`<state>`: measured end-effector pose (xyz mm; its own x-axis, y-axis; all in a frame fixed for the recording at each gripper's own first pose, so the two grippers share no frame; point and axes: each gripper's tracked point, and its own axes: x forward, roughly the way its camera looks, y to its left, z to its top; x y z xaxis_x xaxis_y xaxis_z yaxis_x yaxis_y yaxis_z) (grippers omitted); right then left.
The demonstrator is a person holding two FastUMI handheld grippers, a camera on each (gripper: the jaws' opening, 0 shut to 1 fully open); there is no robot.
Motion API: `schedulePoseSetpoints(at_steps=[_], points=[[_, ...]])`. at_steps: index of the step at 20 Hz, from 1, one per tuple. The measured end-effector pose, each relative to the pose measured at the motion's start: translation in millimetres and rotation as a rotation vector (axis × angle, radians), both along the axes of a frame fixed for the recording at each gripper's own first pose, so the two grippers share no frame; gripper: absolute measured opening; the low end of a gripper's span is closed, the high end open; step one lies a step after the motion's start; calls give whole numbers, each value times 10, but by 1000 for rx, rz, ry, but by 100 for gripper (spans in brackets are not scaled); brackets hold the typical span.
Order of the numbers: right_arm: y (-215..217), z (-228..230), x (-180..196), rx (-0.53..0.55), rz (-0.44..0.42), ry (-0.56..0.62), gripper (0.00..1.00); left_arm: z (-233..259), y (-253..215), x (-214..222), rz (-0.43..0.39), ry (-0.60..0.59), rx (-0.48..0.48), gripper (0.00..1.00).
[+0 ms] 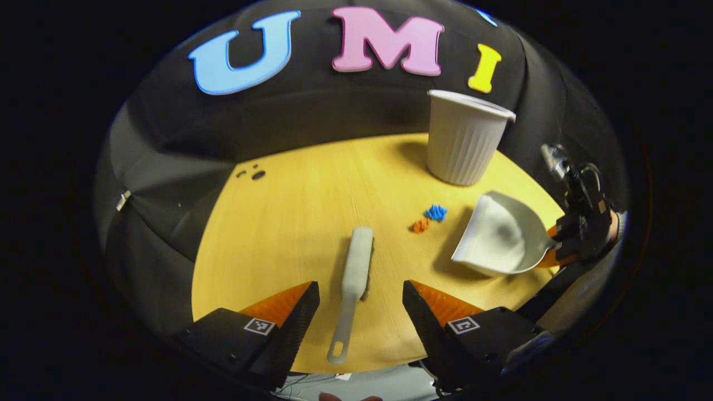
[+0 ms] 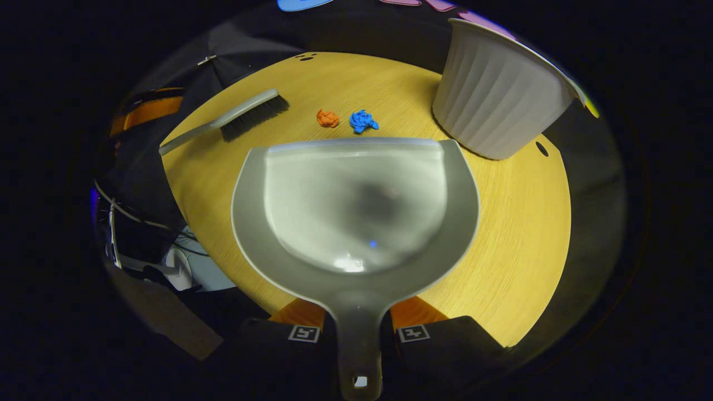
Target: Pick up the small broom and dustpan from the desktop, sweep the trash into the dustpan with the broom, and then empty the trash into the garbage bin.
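Left gripper (image 1: pixel 361 303): jaws spread wide, astride the broom's handle, not touching.
Broom (image 1: pixel 355 278): flat on the desktop (image 1: pixel 289 223), handle toward 6 o'clock.
Right gripper (image 2: pixel 357 323): clamped on the dustpan (image 2: pixel 356 206) handle.
Trash: orange scrap (image 2: pixel 327 118) and blue scrap (image 2: pixel 362 121) at 12 o'clock, just beyond the pan's lip.
Garbage bin (image 2: pixel 496 100): upright at 1 o'clock.

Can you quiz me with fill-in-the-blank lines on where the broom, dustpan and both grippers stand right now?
1. The right gripper is shut on the ____ handle.
2. The small broom lies on the table between the ____ fingers of the left gripper.
3. The orange scrap and blue scrap lie just beyond the dustpan's ____ edge.
4. The white ____ stands upright on the table.

Missing: dustpan; open; front; garbage bin
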<state>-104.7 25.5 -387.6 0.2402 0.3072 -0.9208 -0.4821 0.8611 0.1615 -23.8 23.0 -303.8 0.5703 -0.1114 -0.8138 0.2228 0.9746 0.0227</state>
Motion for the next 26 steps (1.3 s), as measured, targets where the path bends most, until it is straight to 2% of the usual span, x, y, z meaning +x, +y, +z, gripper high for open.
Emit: schedulePoseSetpoints(at_steps=[1,3,5,6,7,10,11,13,15,16,17,18,22,23,26], points=[[-17,7,-2,2,-4,1,33,-144,35,-17,-9,51,18,96],[-69,40,-17,2,-13,3,39,-434,85,-24,-23,132,37,94],[-108,39,-15,1,-22,8,35,-622,128,-44,-30,191,49,92],[-123,36,-12,0,-28,9,39,-714,156,-19,-39,216,63,89],[-139,40,-11,-1,-32,9,36,-811,184,9,-49,236,79,88],[-162,26,-6,-1,-48,14,36,-1068,227,47,-58,291,100,78],[-170,24,-11,-2,-49,19,36,-1108,239,66,-54,302,100,76],[-174,31,-26,-4,-44,25,36,-1154,238,108,-51,315,97,61],[-163,29,-45,-5,-35,33,36,-1171,232,127,-59,322,98,53],[-156,22,-43,-7,-31,36,36,-1189,229,131,-64,327,100,51],[-137,11,-47,-8,-27,42,36,-1206,227,138,-66,333,99,55],[-126,10,-46,-8,-24,46,36,-1207,212,128,-67,336,92,49],[-78,21,-58,-3,-7,75,36,-1216,194,109,-76,365,76,39],[-67,10,-63,-3,-1,88,36,-1198,218,110,-73,369,90,30],[-57,-24,-115,-21,33,153,36,-1146,323,252,-39,340,187,27]])
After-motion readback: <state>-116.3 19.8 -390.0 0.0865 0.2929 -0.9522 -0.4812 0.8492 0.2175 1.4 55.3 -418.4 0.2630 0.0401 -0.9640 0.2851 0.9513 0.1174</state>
